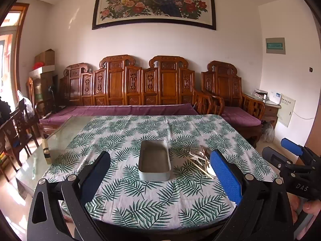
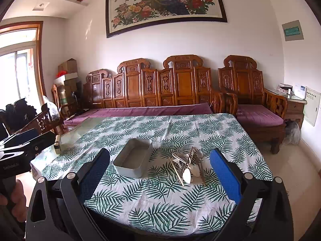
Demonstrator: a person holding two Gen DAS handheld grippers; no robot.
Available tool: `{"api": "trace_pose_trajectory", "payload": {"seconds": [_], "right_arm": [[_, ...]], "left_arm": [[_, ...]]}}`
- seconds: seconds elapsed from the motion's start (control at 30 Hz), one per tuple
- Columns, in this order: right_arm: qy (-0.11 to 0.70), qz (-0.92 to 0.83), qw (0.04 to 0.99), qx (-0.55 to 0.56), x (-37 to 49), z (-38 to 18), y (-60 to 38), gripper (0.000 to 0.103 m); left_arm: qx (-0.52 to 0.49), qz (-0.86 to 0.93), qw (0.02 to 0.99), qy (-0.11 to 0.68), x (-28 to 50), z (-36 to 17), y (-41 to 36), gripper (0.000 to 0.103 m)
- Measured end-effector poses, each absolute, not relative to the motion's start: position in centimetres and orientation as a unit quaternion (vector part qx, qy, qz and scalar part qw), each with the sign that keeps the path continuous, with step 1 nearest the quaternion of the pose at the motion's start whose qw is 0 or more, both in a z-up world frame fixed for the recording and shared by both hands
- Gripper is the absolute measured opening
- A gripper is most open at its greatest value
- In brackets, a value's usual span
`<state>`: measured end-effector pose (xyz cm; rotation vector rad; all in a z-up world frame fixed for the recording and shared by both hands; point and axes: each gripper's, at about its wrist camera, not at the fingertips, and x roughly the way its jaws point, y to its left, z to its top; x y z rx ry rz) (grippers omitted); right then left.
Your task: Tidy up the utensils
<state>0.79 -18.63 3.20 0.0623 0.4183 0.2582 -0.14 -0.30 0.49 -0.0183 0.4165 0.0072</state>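
An empty grey rectangular tin [image 1: 154, 161] sits mid-table on the leaf-print cloth [image 1: 140, 196]; it also shows in the right wrist view [image 2: 133, 159]. A pile of utensils [image 1: 201, 161], forks, spoons and chopsticks, lies just right of the tin, and shows in the right wrist view [image 2: 187, 164]. My left gripper [image 1: 160, 172] is open and empty, held above the near table edge facing the tin. My right gripper [image 2: 159, 172] is open and empty, facing the gap between tin and pile. Each gripper shows in the other's view, the right [image 1: 297, 160] and the left [image 2: 18, 150].
A bare glass tabletop strip [image 1: 60, 134] runs along the cloth's left side. A carved wooden sofa with purple cushions [image 1: 128, 92] stands behind the table, an armchair [image 2: 252, 98] to its right. Wooden chairs [image 1: 18, 124] stand at the left.
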Motion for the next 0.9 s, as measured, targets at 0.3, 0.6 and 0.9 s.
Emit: {"api": "trace_pose_trajectory", "payload": {"seconds": [0.3, 0.6, 0.9], "right_arm": [[0.207, 0.128, 0.969, 0.031, 0.83, 3.08, -19.00, 0.100], [0.206, 0.128, 0.970, 0.030, 0.63, 3.41, -18.32, 0.100], [0.205, 0.128, 0.970, 0.031, 0.42, 3.44, -18.20, 0.100]], "left_arm": [[-0.009, 0.004, 0.979, 0.205, -0.26, 0.63, -0.29, 0.096], [-0.010, 0.001, 0.980, 0.200, -0.34, 0.83, -0.43, 0.097], [-0.010, 0.001, 0.980, 0.198, -0.44, 1.13, -0.51, 0.097]]}}
